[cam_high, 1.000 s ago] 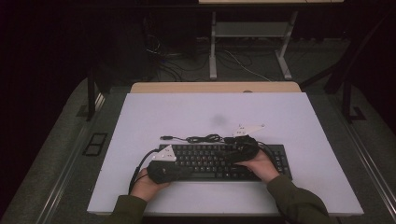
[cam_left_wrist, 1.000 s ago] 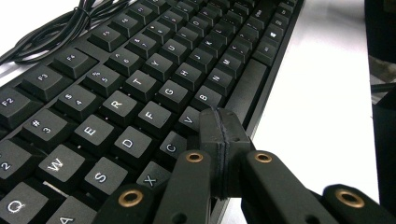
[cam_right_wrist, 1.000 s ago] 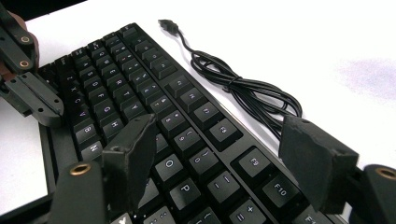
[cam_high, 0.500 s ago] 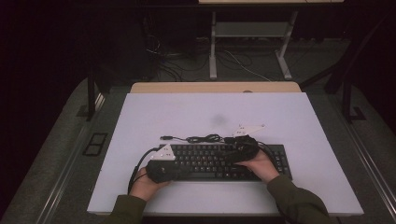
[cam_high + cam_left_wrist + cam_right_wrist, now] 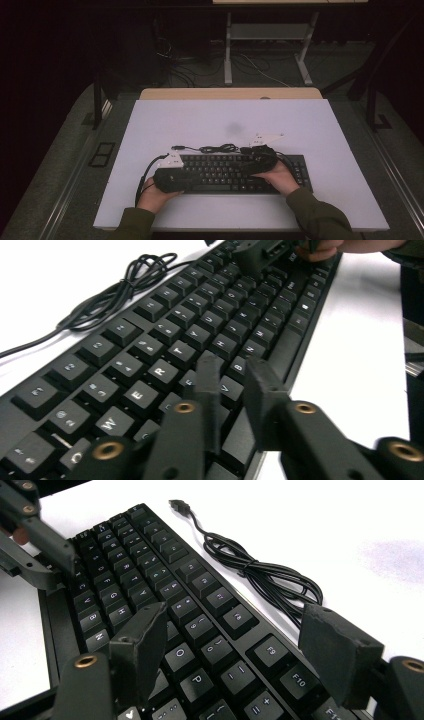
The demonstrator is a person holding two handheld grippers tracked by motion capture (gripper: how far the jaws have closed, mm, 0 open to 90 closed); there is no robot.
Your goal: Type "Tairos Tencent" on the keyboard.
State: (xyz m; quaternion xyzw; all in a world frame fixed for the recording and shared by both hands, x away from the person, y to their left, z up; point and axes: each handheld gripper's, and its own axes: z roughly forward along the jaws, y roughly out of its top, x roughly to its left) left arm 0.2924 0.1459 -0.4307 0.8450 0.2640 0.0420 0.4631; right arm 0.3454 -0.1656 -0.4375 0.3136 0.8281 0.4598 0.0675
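Two grippers over one black keyboard (image 5: 240,172), near table (image 5: 150,130) edge, high view: left gripper (image 5: 170,179) at its left end, right gripper (image 5: 260,159) right of centre. Risk: loose cable (image 5: 215,148) snagging if the keyboard shifts. Left gripper view: jaws nearly closed, small gap, tips over the lower key rows, grasping nothing. Right gripper view: jaws wide apart, empty, straddling the number and function keys; cable coil (image 5: 270,580) beside.
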